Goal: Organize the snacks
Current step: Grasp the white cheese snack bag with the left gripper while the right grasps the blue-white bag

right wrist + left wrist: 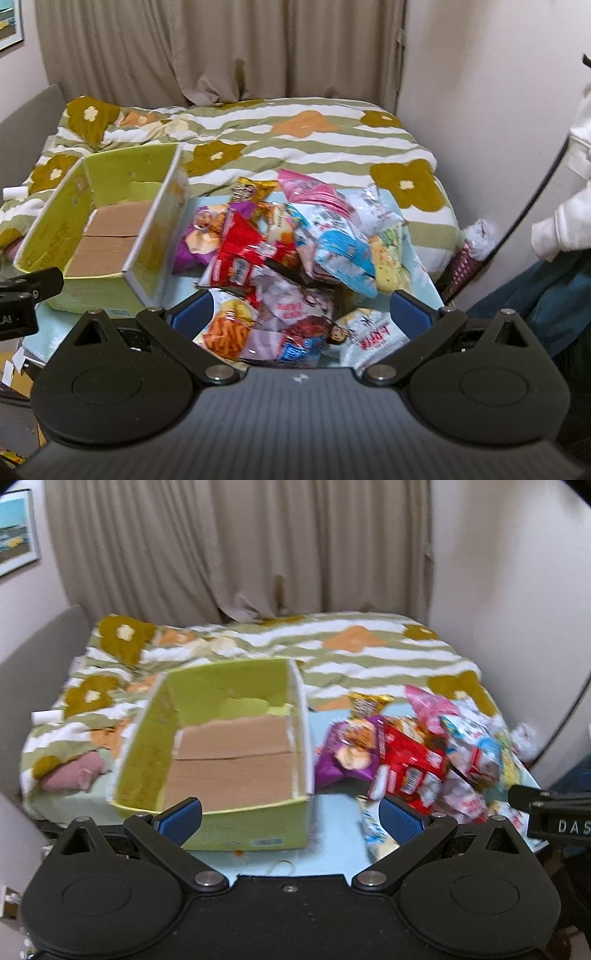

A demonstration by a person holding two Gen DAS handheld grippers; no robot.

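Note:
A green cardboard box (255, 825) (144, 266) with a bare brown bottom stands empty on a light blue table (332, 805) (181, 284). To its right lies a heap of snack bags: a red bag (410, 771) (243, 258), a purple bag (343, 753) (195, 240), a pink bag (428, 709) (314, 192) and blue-white bags (472, 746) (340, 251). My left gripper (290, 818) is open in front of the box's near wall. My right gripper (301, 314) is open over the near side of the heap, holding nothing.
A bed with a striped flower blanket (351, 653) (314, 140) lies behind the table, with curtains (240, 546) beyond. A wall (480, 92) is at the right. A person's white sleeve (569, 221) is at the far right. The other gripper (554, 812) (22, 299) shows at each view's edge.

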